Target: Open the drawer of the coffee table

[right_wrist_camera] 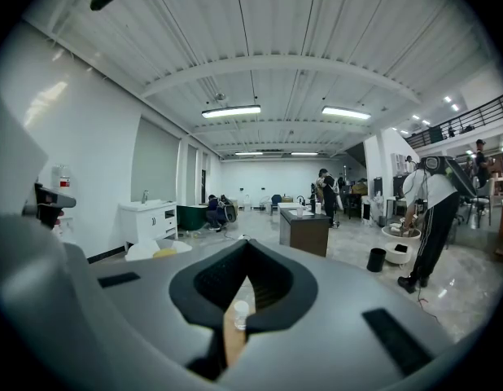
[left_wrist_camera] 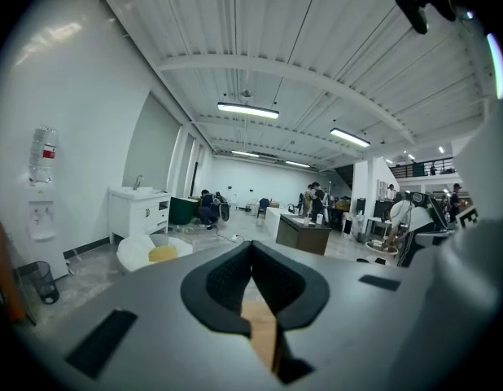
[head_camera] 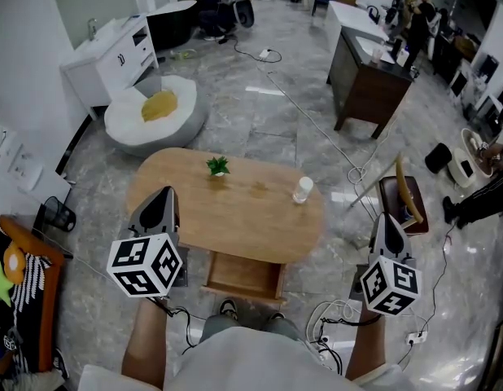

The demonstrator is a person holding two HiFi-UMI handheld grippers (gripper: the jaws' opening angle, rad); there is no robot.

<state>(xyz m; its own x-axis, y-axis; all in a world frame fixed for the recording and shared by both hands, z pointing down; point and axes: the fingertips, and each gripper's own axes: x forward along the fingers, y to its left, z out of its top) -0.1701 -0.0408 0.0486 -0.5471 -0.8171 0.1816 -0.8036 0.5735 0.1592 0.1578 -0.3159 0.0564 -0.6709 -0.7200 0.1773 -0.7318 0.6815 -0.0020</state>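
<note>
The oval wooden coffee table (head_camera: pixel 235 210) stands in front of me. Its drawer (head_camera: pixel 245 277) is pulled out at the near side, just above my shoes. My left gripper (head_camera: pixel 160 195) hovers over the table's left end, its jaws together and empty. My right gripper (head_camera: pixel 387 217) hangs off the table's right end, also shut and empty. In the left gripper view the jaws (left_wrist_camera: pixel 251 244) meet, with a strip of tabletop (left_wrist_camera: pixel 261 332) showing below them. In the right gripper view the shut jaws (right_wrist_camera: pixel 248 243) frame a clear cup (right_wrist_camera: pixel 240 312) on the table.
A small green plant (head_camera: pixel 218 167) and a clear cup (head_camera: pixel 303 189) stand on the table. Around it are a white beanbag (head_camera: pixel 154 114), a dark desk (head_camera: pixel 367 78), a brown stool (head_camera: pixel 402 202), a wire bin (head_camera: pixel 58 214) and floor cables (head_camera: pixel 337 312).
</note>
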